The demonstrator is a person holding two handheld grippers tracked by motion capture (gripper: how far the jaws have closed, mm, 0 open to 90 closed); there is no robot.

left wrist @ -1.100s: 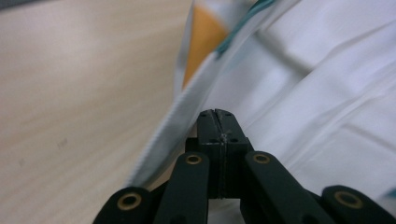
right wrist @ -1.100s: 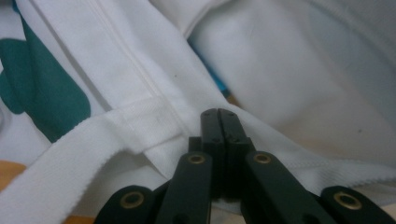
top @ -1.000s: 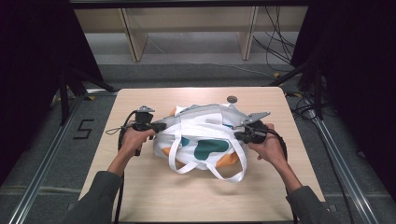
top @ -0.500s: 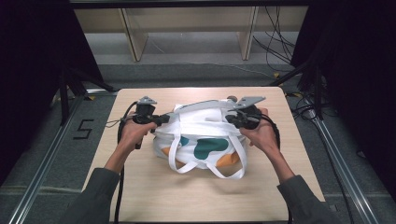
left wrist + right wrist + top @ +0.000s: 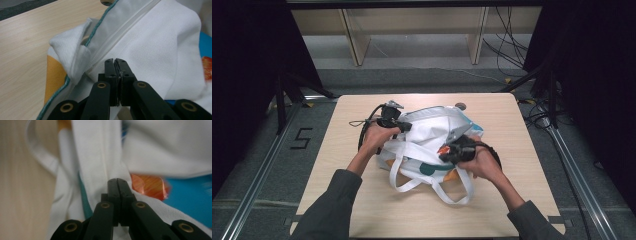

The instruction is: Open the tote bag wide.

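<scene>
Both claws clamped tight on white fabric tote bag [image 5: 432, 145] with teal trim: left gripper [image 5: 115, 61] near zipper seam, right gripper [image 5: 116, 181] on bunched fold; thin pinches, so fabric could've slipped free if pulled apart

Your white tote bag [image 5: 427, 137] lies on the pale, wood-grained table [image 5: 512, 195], its fabric printed with dark teal, orange and bright blue patches. White straps [image 5: 432, 187] loop from it over the light wood. Seen from your left gripper [image 5: 115, 61], black with brass-coloured rivets, the bag's weave is plain white, edged with teal stitching, a mustard-orange panel showing underneath and a white zip line running across. From your right gripper [image 5: 117, 180], equally black, you face white cloth, a teal seam, a streaky red-orange shape and a solid blue field. Your sleeves [image 5: 332, 210] are dark grey-green. The floor beyond is grey.
</scene>
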